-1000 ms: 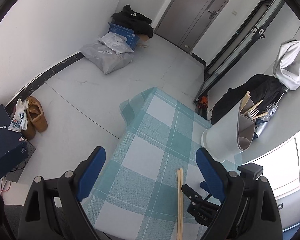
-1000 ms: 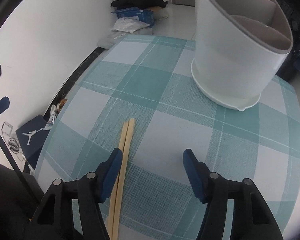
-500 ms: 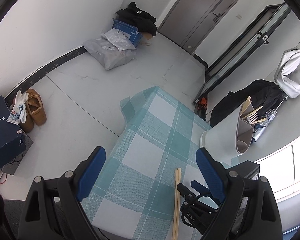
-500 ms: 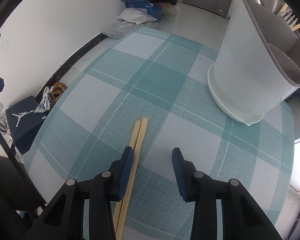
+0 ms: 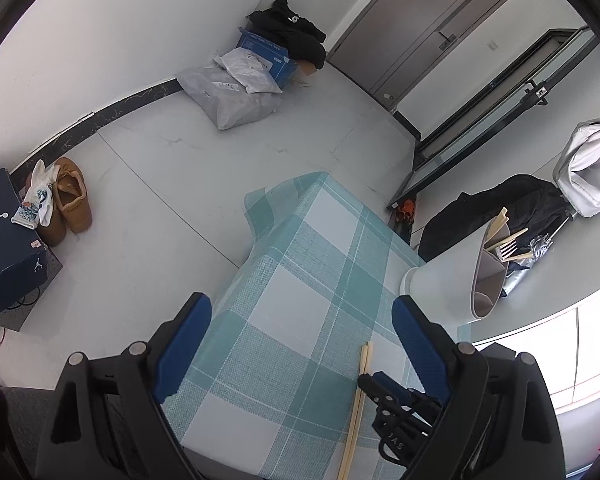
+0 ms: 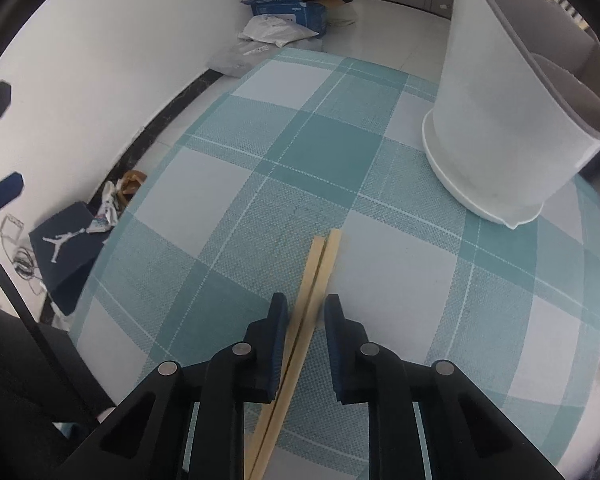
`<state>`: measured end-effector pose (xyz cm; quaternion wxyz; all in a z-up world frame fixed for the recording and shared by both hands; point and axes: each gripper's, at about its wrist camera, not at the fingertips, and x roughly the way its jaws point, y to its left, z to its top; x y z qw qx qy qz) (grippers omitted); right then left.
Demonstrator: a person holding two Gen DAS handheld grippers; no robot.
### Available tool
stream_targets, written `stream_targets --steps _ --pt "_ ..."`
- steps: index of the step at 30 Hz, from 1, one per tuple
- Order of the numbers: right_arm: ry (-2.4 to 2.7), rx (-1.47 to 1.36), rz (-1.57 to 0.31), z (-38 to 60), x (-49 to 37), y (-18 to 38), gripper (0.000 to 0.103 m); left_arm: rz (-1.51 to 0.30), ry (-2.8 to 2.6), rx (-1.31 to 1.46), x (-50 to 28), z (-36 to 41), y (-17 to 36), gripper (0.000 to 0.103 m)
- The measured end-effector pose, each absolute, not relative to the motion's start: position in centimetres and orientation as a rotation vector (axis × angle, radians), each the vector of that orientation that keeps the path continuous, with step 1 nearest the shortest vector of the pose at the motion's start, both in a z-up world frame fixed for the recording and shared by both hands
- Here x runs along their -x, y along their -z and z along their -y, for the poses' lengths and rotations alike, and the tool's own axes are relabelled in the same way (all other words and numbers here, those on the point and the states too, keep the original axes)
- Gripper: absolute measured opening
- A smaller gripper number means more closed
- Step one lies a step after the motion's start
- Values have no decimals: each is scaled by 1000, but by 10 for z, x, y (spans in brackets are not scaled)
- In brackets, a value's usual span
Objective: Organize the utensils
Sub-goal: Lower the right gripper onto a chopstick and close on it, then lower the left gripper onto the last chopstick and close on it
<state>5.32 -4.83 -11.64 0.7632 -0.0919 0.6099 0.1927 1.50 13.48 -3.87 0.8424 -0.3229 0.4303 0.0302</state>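
A pair of wooden chopsticks (image 6: 320, 264) lies side by side on the teal checked tablecloth (image 6: 332, 140). My right gripper (image 6: 306, 304) points steeply down over them. Its jaws are closing with the chopsticks between the blue pads, and a thin gap still shows on each side. The white utensil holder (image 6: 496, 120) stands at the back right of the table. Wooden utensils (image 5: 508, 240) stick out of it. My left gripper (image 5: 298, 304) hangs wide open and empty above the table's left part. In its view the chopsticks (image 5: 358, 400) and the right gripper (image 5: 396, 400) show low right.
The table's left edge (image 5: 228, 292) drops to a pale floor. There a dark shoe box (image 5: 4, 256), brown shoes (image 5: 70, 204), grey parcel bags (image 5: 232, 96) and a blue box (image 5: 266, 54) under black clothes lie. A black jacket (image 5: 496, 208) hangs behind the holder.
The right gripper's jaws have narrowed from wide apart to close around the chopsticks, which now lie between the pads instead of beside the left one. The left gripper stays open.
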Motion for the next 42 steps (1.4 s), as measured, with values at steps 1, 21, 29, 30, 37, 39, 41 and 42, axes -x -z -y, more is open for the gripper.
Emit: stream_targets --steps 1,21,29,30,37,39,41,42 --pt "-410 204 -1316 50 -53 115 19 -909 -64 683 -15 -135 39 90" --pt "-471 359 -1359 51 -61 123 5 -934 -65 752 -14 -142 44 90" --pt "-542 473 -1399 69 -47 118 5 -929 -93 736 -15 -142 44 90" --pt "-534 469 -1400 68 -50 119 6 -931 -99 734 -15 -143 45 90" --pt "-518 442 -1361 53 -64 121 17 -959 -138 642 -16 -141 50 90" --pt "-524 445 -1356 49 -66 121 14 -978 -161 590 -18 -137 53 90" --pt "-532 428 -1367 51 -70 121 6 -991 -214 525 -20 -133 56 90" --pt "-537 402 -1374 52 -71 121 6 -994 -238 491 -20 -131 56 90"
